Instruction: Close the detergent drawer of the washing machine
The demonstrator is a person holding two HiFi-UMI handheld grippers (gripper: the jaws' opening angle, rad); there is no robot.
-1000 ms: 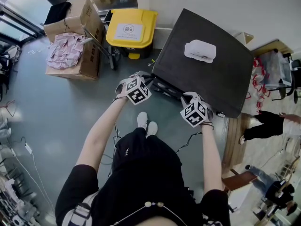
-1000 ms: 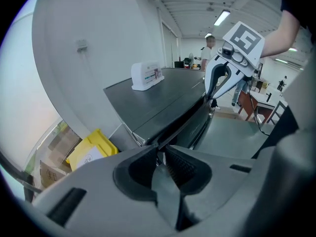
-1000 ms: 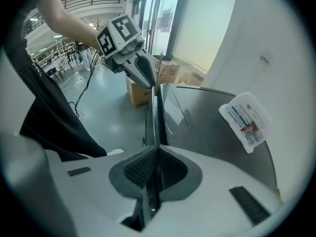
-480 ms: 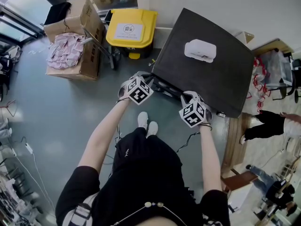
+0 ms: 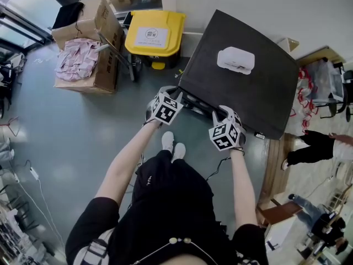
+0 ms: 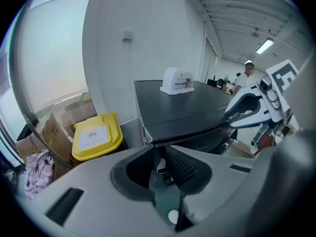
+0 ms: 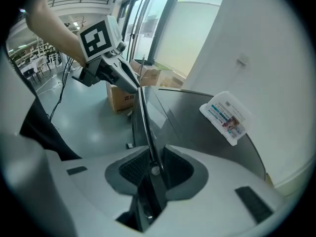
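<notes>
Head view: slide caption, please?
Left gripper at a dark washing machine front; right gripper, jaws opening, straddles its edge.

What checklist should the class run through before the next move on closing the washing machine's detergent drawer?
1. Right gripper free of the washing machine: not ok. Its jaws are opening, but the front edge runs between them.
2. Left gripper holding anything: cannot tell. It sits at the machine's front left.
3. Detergent drawer fully shut: cannot tell. No view shows it plainly.
4. White packet clear of the front edge: ok. It lies well back on top.
</notes>
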